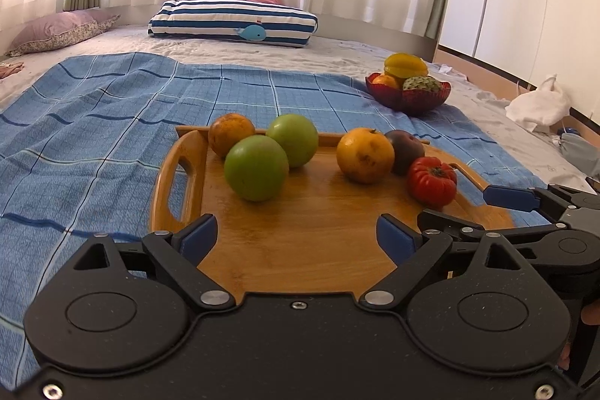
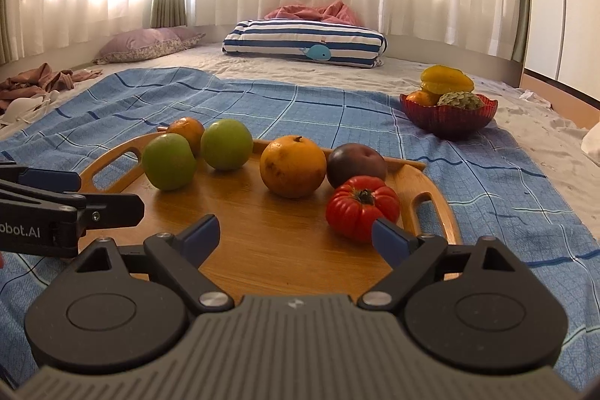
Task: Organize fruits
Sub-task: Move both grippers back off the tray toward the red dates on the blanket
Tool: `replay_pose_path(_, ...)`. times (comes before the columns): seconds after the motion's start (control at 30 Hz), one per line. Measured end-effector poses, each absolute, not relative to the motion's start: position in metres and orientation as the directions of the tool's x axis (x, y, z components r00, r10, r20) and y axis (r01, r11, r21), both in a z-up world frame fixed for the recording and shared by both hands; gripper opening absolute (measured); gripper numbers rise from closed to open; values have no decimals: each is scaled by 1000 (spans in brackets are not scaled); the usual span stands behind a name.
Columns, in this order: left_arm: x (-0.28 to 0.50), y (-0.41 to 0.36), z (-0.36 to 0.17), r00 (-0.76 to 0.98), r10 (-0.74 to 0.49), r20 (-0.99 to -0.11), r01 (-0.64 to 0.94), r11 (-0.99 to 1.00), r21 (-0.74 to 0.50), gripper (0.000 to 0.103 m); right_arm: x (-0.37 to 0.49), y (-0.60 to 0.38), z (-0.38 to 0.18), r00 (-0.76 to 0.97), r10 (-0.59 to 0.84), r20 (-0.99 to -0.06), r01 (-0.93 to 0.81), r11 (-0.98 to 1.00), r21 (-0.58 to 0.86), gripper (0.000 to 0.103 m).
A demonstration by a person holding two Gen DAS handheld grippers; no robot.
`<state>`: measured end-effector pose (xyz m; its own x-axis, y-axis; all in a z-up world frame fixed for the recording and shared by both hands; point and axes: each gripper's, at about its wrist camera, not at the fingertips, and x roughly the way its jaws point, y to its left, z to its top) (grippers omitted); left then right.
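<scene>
The left tool (image 1: 296,235) and right tool (image 2: 296,237) are both hovering with fingers spread and nothing between them, over the near rim of a wooden tray (image 1: 300,250) lying on a blue checked cloth (image 1: 93,137) on a bed. The tray is carrying two green fruits (image 1: 257,167), two oranges (image 1: 365,155), a dark plum (image 2: 355,164) and a ribbed red tomato (image 2: 362,207). Bare cloth is lying between the tray and a red bowl (image 2: 448,117) of fruit at the far right, near the cloth's edge.
</scene>
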<state>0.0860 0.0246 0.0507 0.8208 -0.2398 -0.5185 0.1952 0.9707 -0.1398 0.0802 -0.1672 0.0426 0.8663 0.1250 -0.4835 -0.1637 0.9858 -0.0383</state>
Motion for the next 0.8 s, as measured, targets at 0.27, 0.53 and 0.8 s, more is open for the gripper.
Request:
replay_pose_path(0.27,67,21,47,821,-240,-517,193,971,-144,93,57,-170,36,889,113,-443,-158,985,-67,101)
replay_pose_path(0.53,47,15,39,824,-234,-516,202,972,-119,97,30,-170,29,919,92,-383,-139,986,-97,103)
replay_pose_path(0.8,29,7,31,820,-240,-520,223,970,-97,98,6,-163,18,936,84,-342,-139,981,-138,103)
